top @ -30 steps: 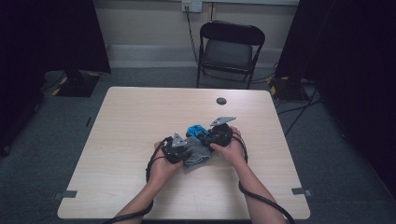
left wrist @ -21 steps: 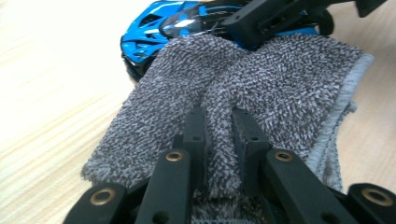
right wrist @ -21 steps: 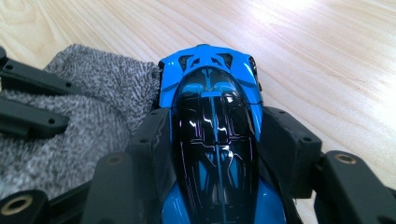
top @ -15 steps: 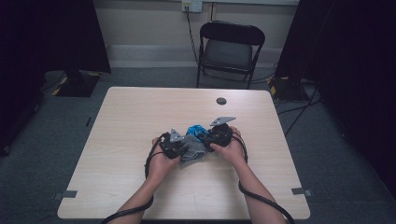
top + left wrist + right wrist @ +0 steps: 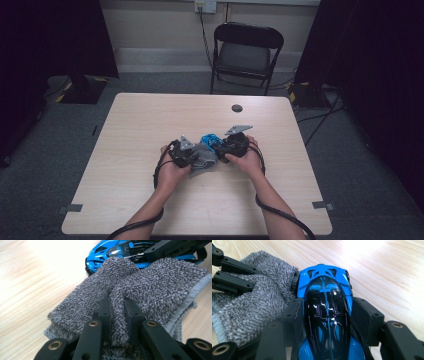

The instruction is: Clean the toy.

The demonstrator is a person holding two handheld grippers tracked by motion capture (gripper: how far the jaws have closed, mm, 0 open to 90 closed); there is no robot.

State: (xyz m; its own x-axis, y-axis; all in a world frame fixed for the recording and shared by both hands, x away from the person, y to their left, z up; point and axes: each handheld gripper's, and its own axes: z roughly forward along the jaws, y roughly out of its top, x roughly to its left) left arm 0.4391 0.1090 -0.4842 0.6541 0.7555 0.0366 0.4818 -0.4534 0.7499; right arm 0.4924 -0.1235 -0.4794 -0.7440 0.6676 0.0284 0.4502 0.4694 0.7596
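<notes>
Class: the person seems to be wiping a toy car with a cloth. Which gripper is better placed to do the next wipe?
Left. The left gripper is shut on the grey cloth, which lies against the blue toy car; the right gripper grips that car.

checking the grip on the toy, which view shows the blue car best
The right gripper view: the blue car sits close up, roof toward the camera, clamped at its sides by the right gripper. The left gripper view shows only its front end past the grey cloth. The high view gives a small blue patch.
</notes>
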